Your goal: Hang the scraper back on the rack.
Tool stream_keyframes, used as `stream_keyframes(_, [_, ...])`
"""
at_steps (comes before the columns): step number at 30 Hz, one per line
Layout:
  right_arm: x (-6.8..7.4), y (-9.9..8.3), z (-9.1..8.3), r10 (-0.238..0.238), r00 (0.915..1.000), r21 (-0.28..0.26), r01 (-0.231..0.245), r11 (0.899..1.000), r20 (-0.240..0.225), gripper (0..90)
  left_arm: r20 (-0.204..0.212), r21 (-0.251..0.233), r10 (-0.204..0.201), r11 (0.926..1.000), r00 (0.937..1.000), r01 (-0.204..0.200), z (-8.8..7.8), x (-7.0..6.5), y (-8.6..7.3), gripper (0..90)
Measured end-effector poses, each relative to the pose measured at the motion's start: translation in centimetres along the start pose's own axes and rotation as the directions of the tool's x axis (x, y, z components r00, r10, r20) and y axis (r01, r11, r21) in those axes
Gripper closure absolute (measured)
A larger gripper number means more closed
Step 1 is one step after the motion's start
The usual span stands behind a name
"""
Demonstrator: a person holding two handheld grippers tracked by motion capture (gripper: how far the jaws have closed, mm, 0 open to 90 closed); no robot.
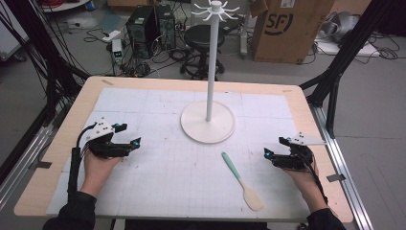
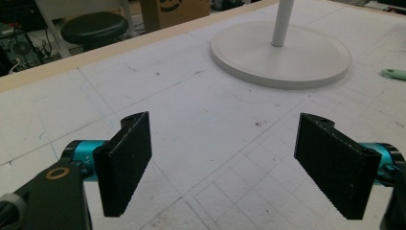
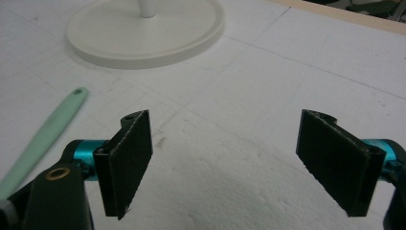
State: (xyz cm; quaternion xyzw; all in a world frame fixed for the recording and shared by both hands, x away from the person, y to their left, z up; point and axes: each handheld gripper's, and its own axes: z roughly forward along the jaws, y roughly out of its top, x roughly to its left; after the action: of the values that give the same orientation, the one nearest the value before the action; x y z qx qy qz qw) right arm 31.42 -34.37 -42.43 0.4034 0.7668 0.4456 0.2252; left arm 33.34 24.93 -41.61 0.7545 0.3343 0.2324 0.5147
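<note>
spatula (image 1: 242, 179) mid-mat, open mat (image 1: 158, 172) around

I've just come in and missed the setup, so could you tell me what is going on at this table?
A person holds a two-jaw gripper in each hand, low over the white mat. The left gripper and right gripper are both open and hold nothing. A spatula with a green handle lies untouched nearer the right gripper, in front of a white hook stand.
</note>
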Motion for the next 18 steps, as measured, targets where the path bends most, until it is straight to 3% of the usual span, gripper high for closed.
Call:
stream_keyframes(6, [2.1, 0.9, -0.3, 0.002, 0.999, 0.0, -0.002, 1.0, -0.044, 19.1, 0.004, -0.001, 0.002, 1.0, 1.0, -0.002, 0.0, 0.0, 0.0, 21.1])
stream_keyframes(13, [5.2, 1.1, -0.5, -0.033, 0.9932, 0.027, 0.036, 0.999, -0.111, 19.7, 0.007, -0.004, 0.005, 1.0, 1.0, -0.005, -0.1, -0.2, 0.1, 21.1])
stream_keyframes(18, [6.9, 0.6, -0.4, -0.063, 0.9892, 0.061, 0.072, 0.996, -0.132, 20.1, 0.005, -0.005, 0.006, 1.0, 1.0, -0.006, 0.0, -0.2, 0.1, 21.4])
